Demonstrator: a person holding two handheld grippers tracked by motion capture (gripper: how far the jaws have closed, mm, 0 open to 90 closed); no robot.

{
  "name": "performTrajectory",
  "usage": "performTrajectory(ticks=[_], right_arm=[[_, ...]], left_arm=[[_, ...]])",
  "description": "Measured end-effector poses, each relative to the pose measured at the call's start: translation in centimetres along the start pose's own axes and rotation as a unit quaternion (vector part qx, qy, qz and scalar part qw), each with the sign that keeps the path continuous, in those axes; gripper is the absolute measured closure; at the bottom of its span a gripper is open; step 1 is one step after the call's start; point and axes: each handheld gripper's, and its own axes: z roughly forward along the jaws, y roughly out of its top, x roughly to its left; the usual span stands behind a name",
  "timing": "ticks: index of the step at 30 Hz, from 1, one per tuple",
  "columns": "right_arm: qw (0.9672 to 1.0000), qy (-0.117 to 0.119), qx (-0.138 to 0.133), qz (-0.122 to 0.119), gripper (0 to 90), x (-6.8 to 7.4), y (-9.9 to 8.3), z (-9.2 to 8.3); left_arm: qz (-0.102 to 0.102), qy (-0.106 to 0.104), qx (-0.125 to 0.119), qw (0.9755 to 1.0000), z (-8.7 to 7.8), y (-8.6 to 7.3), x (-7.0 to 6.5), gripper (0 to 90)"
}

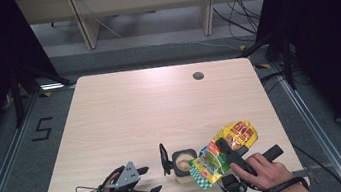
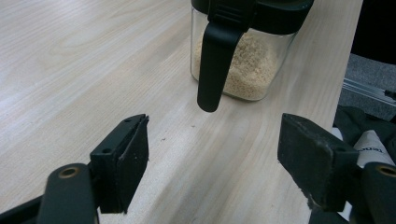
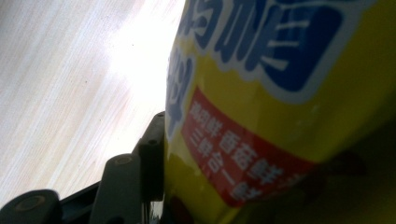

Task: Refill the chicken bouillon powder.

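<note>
At the near edge of a pale wooden table point(image 1: 125, 112), the right gripper point(image 1: 228, 154) pinched a yellow plastic snack bag point(image 1: 223, 151), tilted over a clear square jar point(image 1: 185, 162) of beige crumbs. The left gripper point(image 1: 140, 181) lay beside the jar, jaws spread and empty.

Counter point(image 1: 126, 117): pale wood-grain top, smooth, faint sheen under the lamp. Jar point(image 2: 243, 70): clear smooth plastic or glass wall, cannot tell which; coarse beige granules inside. Its lid point(image 2: 271, 11) and hanging latch point(image 2: 215, 65): black matt plastic. Bag point(image 3: 280, 93): glossy printed yellow film, wrinkled. Fingers point(image 2: 128, 161): black matt pads, slightly rough, scuffed edges.
</note>
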Motion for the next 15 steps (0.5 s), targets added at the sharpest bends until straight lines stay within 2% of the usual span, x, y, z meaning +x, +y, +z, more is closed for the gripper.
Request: performTrajectory(ticks=[2,3,4,7,9,10,13,15], right_arm=[[1.0,0.0,-0.001,-0.003,49.0,-0.02,-0.04,0.01],[0.9999,0.001,0.015,-0.001,49.0,0.04,-0.12,-0.19],[1.0,0.001,0.005,-0.003,49.0,-0.02,-0.09,-0.08],[1.0,0.0,0.004,-0.003,49.0,-0.07,-0.08,-0.1],[0.9998,-0.001,0.004,-0.019,49.0,-0.27,-0.09,-0.11],[0.9999,0.0,0.001,-0.011,49.0,-0.16,-0.08,-0.1],[1.0,0.0,0.001,-0.01,49.0,-0.15,-0.09,-0.09],[1.0,0.0,0.0,-0.009,49.1,-0.12,-0.13,-0.06]], left_arm=[[0.008,0.002,0.007,0.9999,-0.11,0.05,0.13,24.7],[0.01,0.0,0.004,0.9999,-0.1,0.06,0.13,24.7],[0.009,0.0,0.003,1.0,-0.1,0.05,0.11,24.7],[0.009,0.0,0.003,1.0,-0.11,0.06,0.12,24.7],[0.004,0.001,0.003,1.0,-0.1,0.03,0.05,24.7],[0.009,-0.001,0.001,1.0,-0.09,0.05,0.09,24.7],[0.009,0.001,0.003,1.0,-0.1,0.07,0.1,24.7],[0.002,0.0,-0.002,1.0,-0.05,0.03,0.01,24.7]])
